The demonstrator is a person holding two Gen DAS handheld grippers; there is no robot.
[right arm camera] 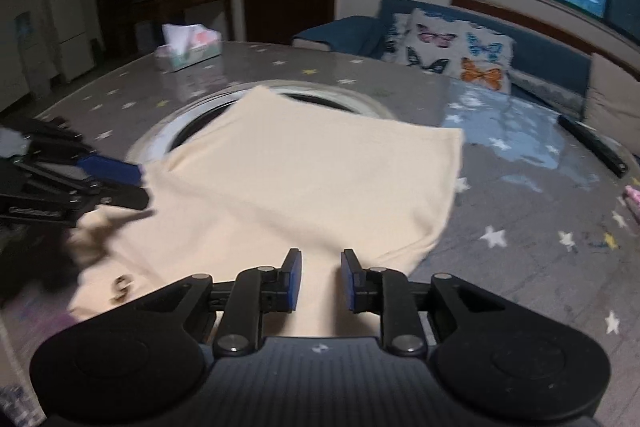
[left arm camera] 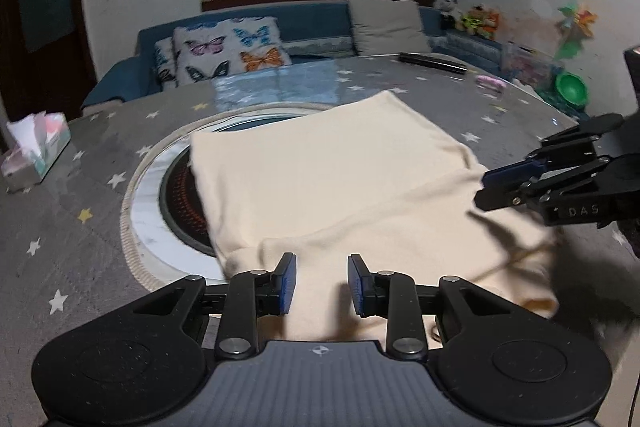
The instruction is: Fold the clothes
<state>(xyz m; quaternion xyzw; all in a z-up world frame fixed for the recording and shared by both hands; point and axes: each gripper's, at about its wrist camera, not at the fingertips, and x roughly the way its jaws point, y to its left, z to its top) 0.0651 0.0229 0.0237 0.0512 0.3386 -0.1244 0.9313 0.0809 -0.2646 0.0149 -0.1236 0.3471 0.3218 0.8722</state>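
Left wrist view: As I look along my left claw (left arm camera: 322, 281), its blue pads stand a little apart over the near hem of the cream garment (left arm camera: 332, 171), gripping nothing that I can see.
Garment, place: it lies folded on the grey starred table (left arm camera: 80, 163), partly covering the round glass-rimmed recess (left arm camera: 160, 187) at its middle.
Key relation: the cloth runs straight ahead of this claw, its long axis slanting away toward the far right; the near edge is just under my pads.
Other claw: my right claw (left arm camera: 486, 189) comes in from the right edge, its tips just beside the cloth's right side; how wide its pads stand I cannot tell from here.
Texture: soft matt knit, one thick fold ridge near me.

Right wrist view: my right claw (right arm camera: 320, 279) is likewise slack, pads apart, with cloth below and nothing pinched.
Garment, shape: a roughly square cream slab (right arm camera: 312, 179), far corner reaching over the recess.
Left claw: it (right arm camera: 140, 187) sits at the left edge, touching or just beside the cloth.
Judgement: both claws are about equally near the near hem.
Surface: glossy table cover, reflecting the window.
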